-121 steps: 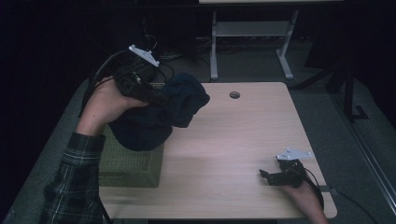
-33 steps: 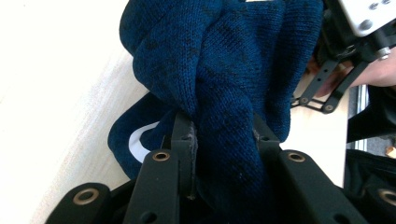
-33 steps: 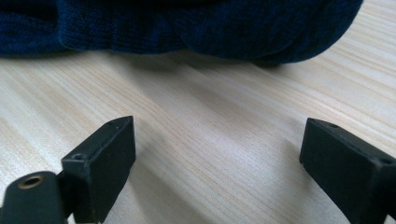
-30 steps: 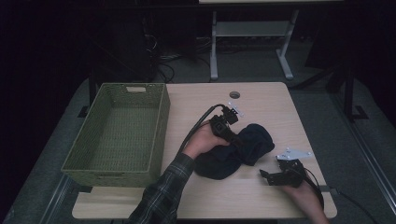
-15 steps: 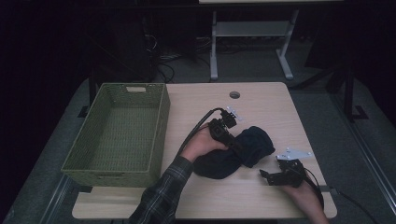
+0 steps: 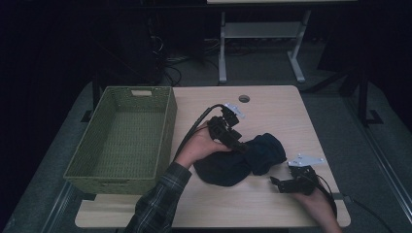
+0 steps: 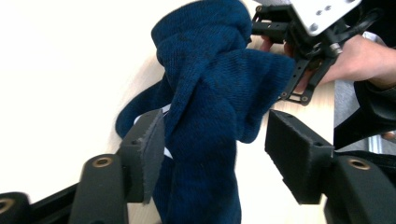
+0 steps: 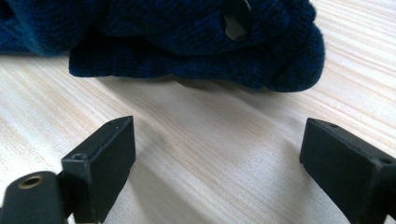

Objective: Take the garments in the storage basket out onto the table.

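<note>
A dark blue knit garment (image 6: 228, 167) lies bunched on the wooden table (image 6: 272, 116), right of centre. My left gripper (image 6: 241, 145) rests at its upper left edge. In the left gripper view the jaws stand wide apart, open, with a raised fold of the garment (image 7: 210, 93) between them, brushing the left pad (image 7: 149, 149). My right gripper (image 6: 274, 182) sits low on the table near the front right, just short of the garment. It is open, with bare wood between its jaws (image 8: 217, 154) and the garment's hem (image 8: 187, 42) beyond them.
A green woven basket (image 6: 165, 131) stands on the table's left side with nothing visible inside. A round cable hole (image 6: 244, 98) is at the table's far edge. A white desk frame (image 6: 257, 29) stands behind on the floor.
Four seconds ago the left gripper held the garment above the basket; it now lies on the table. Over the last second the left hand has barely shifted. The right gripper has stayed put.
</note>
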Demonstrator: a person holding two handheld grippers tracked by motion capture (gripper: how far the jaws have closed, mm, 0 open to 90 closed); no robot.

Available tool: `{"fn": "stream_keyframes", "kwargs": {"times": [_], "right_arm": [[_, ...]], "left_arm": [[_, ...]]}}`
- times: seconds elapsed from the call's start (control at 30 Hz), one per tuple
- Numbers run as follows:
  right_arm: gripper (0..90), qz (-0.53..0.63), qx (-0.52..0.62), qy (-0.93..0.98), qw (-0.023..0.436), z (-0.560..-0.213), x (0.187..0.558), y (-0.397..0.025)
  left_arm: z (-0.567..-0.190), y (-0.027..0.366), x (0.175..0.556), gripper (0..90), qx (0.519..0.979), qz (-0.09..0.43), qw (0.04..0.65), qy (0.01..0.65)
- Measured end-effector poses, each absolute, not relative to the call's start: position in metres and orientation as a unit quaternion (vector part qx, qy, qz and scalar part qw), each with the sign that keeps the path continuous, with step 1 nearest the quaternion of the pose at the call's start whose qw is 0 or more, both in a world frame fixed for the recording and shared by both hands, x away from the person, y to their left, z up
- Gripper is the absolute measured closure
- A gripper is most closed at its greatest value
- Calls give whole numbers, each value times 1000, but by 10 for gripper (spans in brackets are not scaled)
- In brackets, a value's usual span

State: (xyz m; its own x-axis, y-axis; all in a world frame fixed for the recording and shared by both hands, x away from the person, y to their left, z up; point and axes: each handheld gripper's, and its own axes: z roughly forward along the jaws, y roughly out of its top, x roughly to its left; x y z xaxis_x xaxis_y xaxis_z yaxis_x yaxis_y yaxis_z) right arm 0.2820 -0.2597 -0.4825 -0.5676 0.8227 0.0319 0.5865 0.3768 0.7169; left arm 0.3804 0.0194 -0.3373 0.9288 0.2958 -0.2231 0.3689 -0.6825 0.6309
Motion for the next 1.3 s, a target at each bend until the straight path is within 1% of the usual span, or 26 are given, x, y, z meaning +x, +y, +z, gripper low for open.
{"fn": "stream_keyframes", "kwargs": {"times": [0.27,0.37,0.53,0.63,0.83,1.07,1.3], "right_arm": [[102,352,434,812,168,-482,282,-260],[102,352,434,812,168,-482,282,-260],[102,352,434,812,168,-482,282,-260],[102,351,434,812,168,-482,282,-260],[102,351,434,812,168,-482,282,-260],[103,351,434,812,168,-482,282,-260],[103,351,434,813,168,-482,282,-260]], "left_arm": [[-331,39,359,630,917,-52,351,182],[-334,46,352,735,917,-54,352,182],[-347,52,340,894,926,-58,330,174],[-358,55,332,900,928,-66,325,171],[-380,63,321,899,928,-61,322,179],[-405,65,312,897,930,-24,311,193],[-434,63,309,877,934,-3,293,206]]}}
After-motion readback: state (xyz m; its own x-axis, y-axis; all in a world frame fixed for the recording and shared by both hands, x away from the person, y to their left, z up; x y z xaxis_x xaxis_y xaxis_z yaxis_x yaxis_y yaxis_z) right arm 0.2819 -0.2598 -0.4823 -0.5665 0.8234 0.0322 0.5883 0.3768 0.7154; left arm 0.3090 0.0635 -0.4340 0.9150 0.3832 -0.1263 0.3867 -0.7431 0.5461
